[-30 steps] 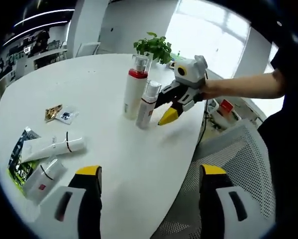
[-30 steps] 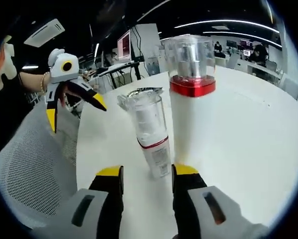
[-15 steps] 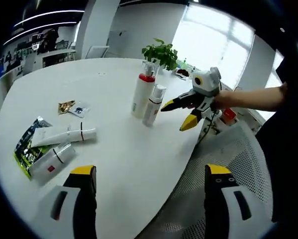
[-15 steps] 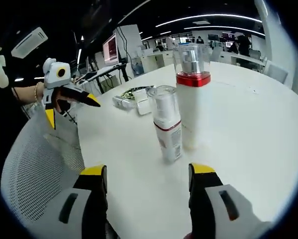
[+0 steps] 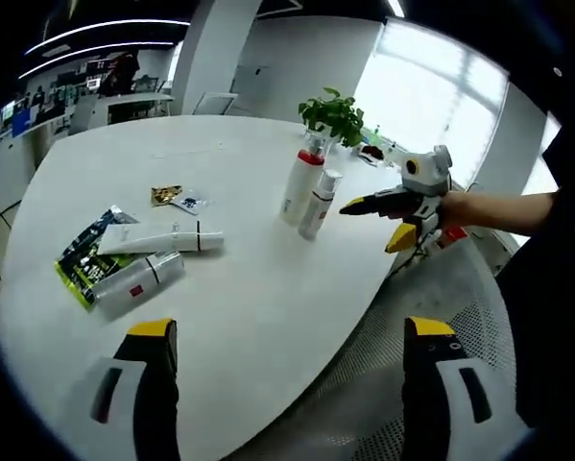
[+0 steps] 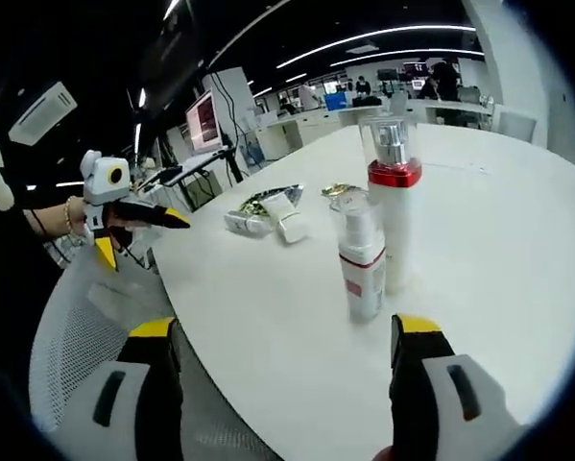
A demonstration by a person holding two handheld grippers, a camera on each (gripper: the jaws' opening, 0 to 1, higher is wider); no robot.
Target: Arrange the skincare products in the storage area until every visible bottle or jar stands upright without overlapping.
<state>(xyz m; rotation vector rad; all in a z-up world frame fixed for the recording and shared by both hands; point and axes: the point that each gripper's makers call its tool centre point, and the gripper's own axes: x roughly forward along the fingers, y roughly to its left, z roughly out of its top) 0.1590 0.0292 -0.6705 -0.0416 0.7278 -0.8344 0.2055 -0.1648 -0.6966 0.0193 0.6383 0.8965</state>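
Since a second ago: both grippers have drawn back from the two standing bottles – the right gripper (image 5: 391, 221), then beside the short bottle, now hangs off the table's edge, apart from it
Left gripper (image 5: 292, 351): jaws wide apart, nothing between them, held low over the near edge of the white table (image 5: 268, 288)
Right gripper, own view: jaws spread wide and empty, the bottles well ahead of them
Step in hand, as I judge it: two bottles are up – the lying pieces on the left gripper's side come next
How to do it well: bring the left gripper down over the near tube across its body, not its end; close only once both jaws straddle it; lift clear of the green packet underneath before tipping it upright; set it on bare table apart from the standing pair so nothing overlaps
Near tube (image 5: 138, 283): silvery-white with a red mark, lying flat, partly on the green packet (image 5: 81, 264)
Long white tube (image 5: 157, 237): lying on its side just behind, touching or nearly touching the near tube
Small sachets (image 5: 177, 197): flat, a little farther on
Short bottle (image 6: 362, 257): white, clear cap, red band, upright
Tall bottle (image 6: 393, 211): white, red collar, clear cap, upright just beside and behind the short one – whether they touch I cannot tell
Potted plant (image 5: 335, 113): at the far edge
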